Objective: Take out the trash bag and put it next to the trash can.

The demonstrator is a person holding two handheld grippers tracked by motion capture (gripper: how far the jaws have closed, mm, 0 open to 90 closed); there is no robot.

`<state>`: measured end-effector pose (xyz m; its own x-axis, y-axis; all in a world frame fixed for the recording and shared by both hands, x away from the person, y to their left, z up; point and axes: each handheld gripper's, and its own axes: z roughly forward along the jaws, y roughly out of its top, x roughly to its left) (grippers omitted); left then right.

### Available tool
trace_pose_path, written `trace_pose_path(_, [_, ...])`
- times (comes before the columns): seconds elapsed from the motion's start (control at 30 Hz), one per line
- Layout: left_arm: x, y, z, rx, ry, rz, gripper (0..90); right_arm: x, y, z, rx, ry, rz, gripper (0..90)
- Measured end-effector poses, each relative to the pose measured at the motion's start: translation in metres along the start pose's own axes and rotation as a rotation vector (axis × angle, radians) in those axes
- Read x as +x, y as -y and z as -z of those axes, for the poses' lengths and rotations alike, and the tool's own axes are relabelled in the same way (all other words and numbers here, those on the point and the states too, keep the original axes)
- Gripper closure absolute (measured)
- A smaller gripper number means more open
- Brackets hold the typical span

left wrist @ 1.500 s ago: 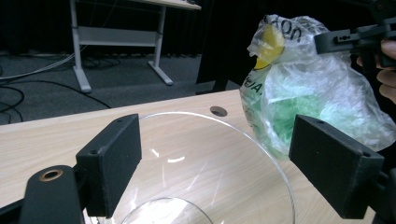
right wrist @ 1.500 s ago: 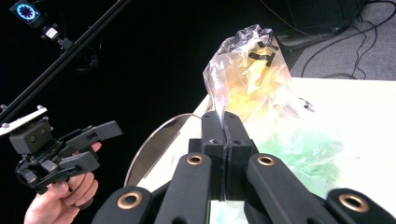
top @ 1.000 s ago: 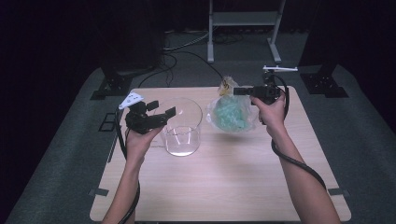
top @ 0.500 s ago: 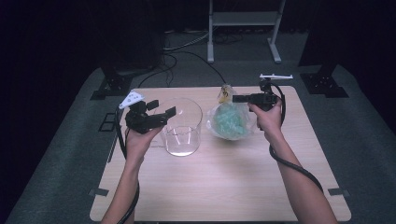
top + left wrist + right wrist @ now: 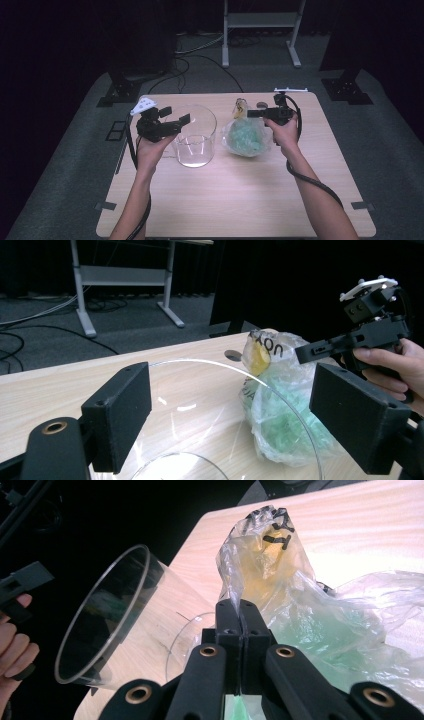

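High view: a plastic bag (image 5: 245, 137) of green pieces is being pinched at its top by the right gripper (image 5: 239, 611), jaws together. Nothing is yet being poured into the glass beaker (image 5: 194, 136); the left gripper (image 5: 235, 415) is being held wide apart at its rim.

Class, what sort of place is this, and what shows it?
Probably a lab or recording studio: black curtains surround a lone wooden table, cables trail across grey carpet, and a metal stand sits behind.
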<state>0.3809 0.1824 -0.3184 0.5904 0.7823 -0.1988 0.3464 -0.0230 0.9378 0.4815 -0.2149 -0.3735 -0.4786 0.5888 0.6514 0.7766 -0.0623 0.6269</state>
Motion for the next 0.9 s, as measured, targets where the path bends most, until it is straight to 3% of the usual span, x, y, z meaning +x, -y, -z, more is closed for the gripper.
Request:
trace_pose_path(0.37, [0.000,0.000,0.001,-0.005,0.001,0.000,15.8,-0.009,0.011,-0.009,0.032,0.014,-0.003,85.9])
trace_pose_path(0.7, [-0.001,-0.001,0.000,-0.005,0.011,0.001,15.8,-0.011,0.011,0.000,0.031,0.017,0.034,56.2])
trace_pose_path(0.9, [-0.002,-0.003,0.001,-0.008,0.014,-0.002,15.8,-0.013,0.010,0.012,0.019,0.027,0.048,45.2])
